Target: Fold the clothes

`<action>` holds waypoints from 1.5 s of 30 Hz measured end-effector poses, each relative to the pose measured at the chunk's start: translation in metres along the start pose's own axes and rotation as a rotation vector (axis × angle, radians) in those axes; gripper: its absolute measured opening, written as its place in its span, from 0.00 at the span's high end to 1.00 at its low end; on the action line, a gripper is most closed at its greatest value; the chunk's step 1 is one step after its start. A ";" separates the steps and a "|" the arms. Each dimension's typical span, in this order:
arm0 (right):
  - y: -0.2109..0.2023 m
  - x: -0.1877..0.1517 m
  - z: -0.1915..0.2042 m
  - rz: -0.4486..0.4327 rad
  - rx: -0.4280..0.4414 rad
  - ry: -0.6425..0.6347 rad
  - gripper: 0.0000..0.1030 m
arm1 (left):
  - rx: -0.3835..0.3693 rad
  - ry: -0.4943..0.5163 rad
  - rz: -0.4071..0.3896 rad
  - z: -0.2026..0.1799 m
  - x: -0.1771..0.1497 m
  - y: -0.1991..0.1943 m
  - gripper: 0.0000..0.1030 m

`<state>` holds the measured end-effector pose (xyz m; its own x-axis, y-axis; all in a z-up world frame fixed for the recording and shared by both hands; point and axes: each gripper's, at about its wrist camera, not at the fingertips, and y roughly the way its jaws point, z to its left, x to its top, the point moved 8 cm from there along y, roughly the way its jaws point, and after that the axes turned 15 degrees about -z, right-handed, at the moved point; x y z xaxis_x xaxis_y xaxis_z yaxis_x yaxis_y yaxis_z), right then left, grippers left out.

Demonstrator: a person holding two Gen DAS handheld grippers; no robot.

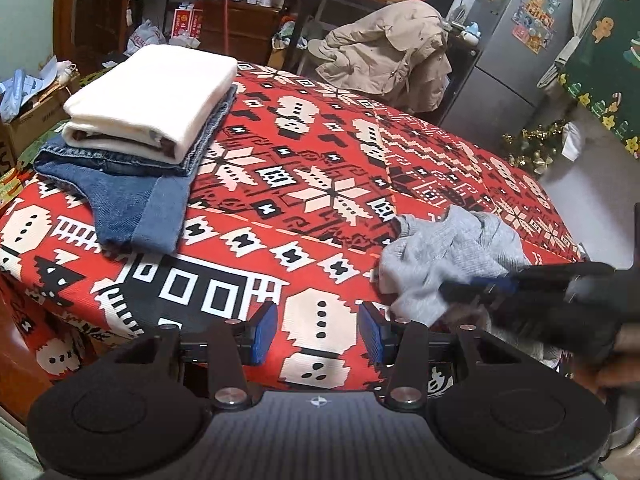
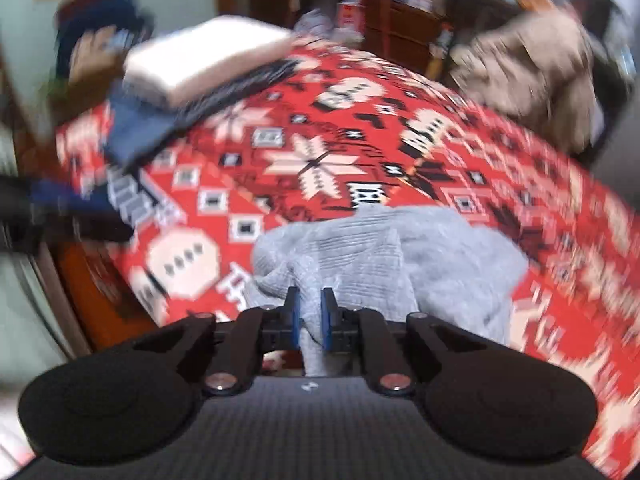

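We see right hand-held gripper (image 2: 308, 316) clamped on crumpled grey garment (image 2: 380, 252), near counter (image 1: 320, 216) edge; left hand-held gripper (image 1: 318, 330) agape, empty. Beyond: folded stack (image 1: 140, 120). Blurred view, grip seems narrow; fabric may slip, bunch.

cluttered room: silver fridge (image 1: 516, 52), dark wooden shelves (image 1: 240, 20), beige coat (image 1: 388, 52) over chair.

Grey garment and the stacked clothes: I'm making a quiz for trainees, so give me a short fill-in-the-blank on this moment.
1. The right gripper is shut on the ____ garment.
2. The left gripper is ____, holding nothing.
3. The folded white cloth lies on top of the folded ____.
4. The tablecloth is mainly ____ in colour.

Missing words: grey; open; jeans; red
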<state>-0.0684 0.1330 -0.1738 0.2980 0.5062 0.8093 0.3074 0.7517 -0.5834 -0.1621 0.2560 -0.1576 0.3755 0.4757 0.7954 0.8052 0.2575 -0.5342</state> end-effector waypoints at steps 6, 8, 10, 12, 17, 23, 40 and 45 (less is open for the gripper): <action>-0.038 0.012 -0.077 -0.109 -0.109 0.264 0.91 | -0.040 0.011 0.006 -0.015 0.000 0.004 0.57; -0.051 0.005 -0.105 -0.127 -0.160 0.325 0.91 | -0.052 0.023 0.012 -0.023 0.000 0.008 0.57; -0.065 -0.002 -0.133 -0.146 -0.212 0.387 0.91 | -0.071 0.034 0.020 -0.032 -0.002 0.012 0.57; -0.078 -0.009 -0.161 -0.165 -0.264 0.449 0.91 | -0.093 0.052 0.025 -0.044 -0.003 0.015 0.57; -0.113 -0.029 -0.230 -0.211 -0.393 0.603 0.91 | -0.160 0.108 0.042 -0.078 -0.004 0.025 0.57; -0.140 -0.047 -0.263 -0.250 -0.455 0.687 0.89 | -0.308 0.231 0.063 -0.139 -0.012 0.033 0.57; -0.186 -0.064 -0.240 -0.304 -0.404 0.703 0.69 | -0.505 0.358 0.269 -0.252 -0.079 0.081 0.60; -0.189 -0.070 -0.235 -0.293 -0.406 0.710 0.68 | -0.451 0.379 0.278 -0.252 -0.085 0.091 0.89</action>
<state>0.0654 -0.1441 -0.1356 0.6082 -0.1696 0.7754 0.7186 0.5327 -0.4470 -0.0049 0.0274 -0.2017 0.6673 0.1225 0.7346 0.7371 -0.2497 -0.6280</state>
